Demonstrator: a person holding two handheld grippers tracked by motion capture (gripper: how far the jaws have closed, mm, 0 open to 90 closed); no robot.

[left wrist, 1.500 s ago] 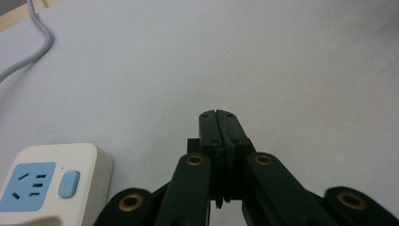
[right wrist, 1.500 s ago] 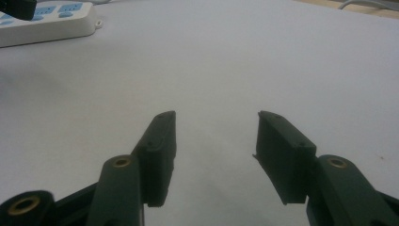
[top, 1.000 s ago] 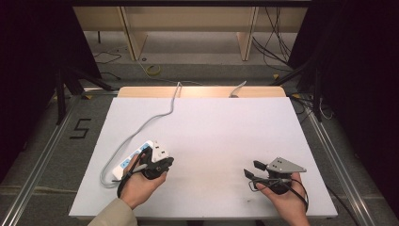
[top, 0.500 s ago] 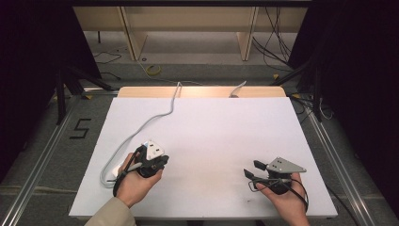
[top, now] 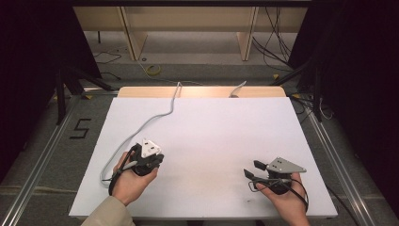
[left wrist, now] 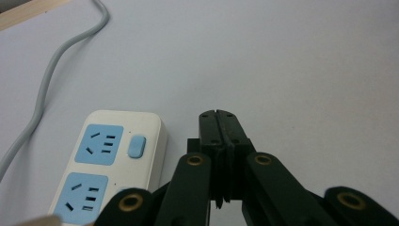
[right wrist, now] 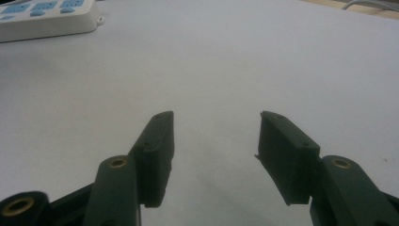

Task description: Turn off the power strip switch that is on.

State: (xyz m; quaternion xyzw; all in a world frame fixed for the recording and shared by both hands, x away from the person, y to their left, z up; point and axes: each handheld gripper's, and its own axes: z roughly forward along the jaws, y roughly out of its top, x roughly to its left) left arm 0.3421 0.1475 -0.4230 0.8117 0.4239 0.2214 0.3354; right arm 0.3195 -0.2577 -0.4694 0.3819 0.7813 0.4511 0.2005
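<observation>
Our left gripper (left wrist: 220,117) has shifted right off the power strip (left wrist: 110,155), jaws pressed together, empty. The strip lies just left of it on the white table (top: 211,127). Right gripper (right wrist: 214,136) unmoved, jaws wide, empty.

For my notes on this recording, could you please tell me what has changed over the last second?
The left gripper, shut and empty, has swung over the near end of the power strip, so in the high view it now covers the strip. The right gripper stayed put with its jaws open, and the grey cable lies as before.
</observation>
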